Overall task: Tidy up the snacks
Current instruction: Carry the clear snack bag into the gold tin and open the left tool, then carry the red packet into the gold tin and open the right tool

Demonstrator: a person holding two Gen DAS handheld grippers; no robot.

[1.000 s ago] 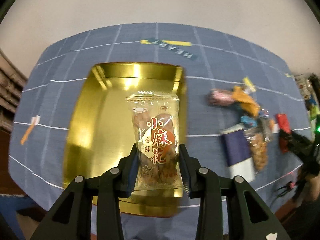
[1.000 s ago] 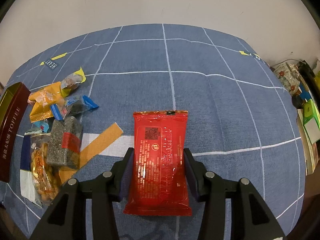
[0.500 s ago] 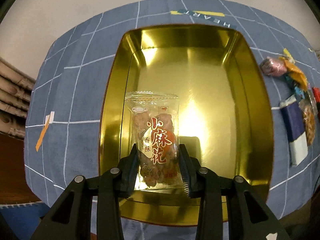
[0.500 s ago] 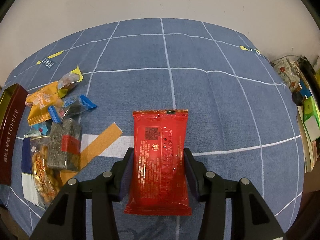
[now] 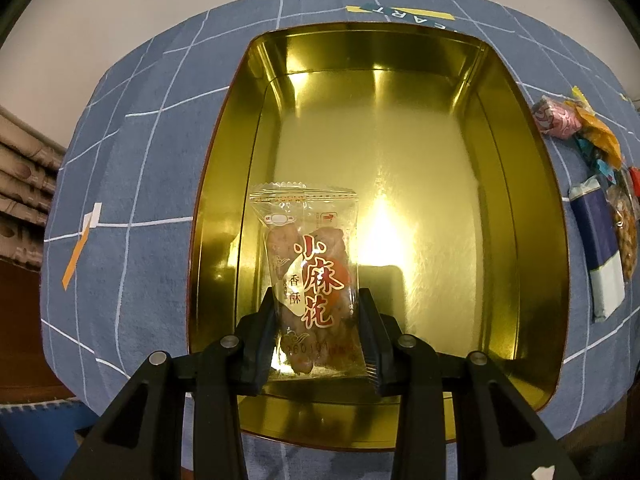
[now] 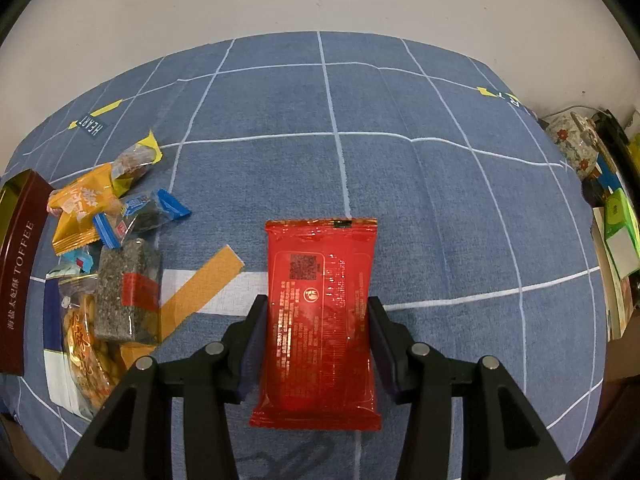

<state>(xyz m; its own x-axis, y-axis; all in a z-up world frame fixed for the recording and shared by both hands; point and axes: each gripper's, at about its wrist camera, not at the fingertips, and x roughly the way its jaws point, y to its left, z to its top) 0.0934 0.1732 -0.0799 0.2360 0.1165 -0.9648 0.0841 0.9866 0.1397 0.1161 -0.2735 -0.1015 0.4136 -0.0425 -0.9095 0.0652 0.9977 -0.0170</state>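
My left gripper [image 5: 318, 312] is shut on a clear packet of fried dough twists [image 5: 310, 264] with red lettering. It holds the packet low over the left part of the open gold tin [image 5: 520, 200], pointing steeply down into it. The tin holds nothing else. My right gripper [image 6: 318, 320] is shut on a flat red snack packet [image 6: 320, 312], held above the blue checked cloth [image 6: 420, 184]. A pile of loose snacks [image 6: 108, 248] lies to its left: orange, blue, grey and clear wrappers.
The tin's maroon side marked TOFFEE [image 6: 18, 272] shows at the left edge of the right wrist view. A patterned teapot [image 6: 572, 144] and books [image 6: 616, 232] stand off the table's right end. Stacked cardboard [image 5: 24, 184] sits left of the table.
My left gripper has come down and moved over the tin with the dough twist packet, so the tin now fills the view. My right gripper has stayed put with the red packet.
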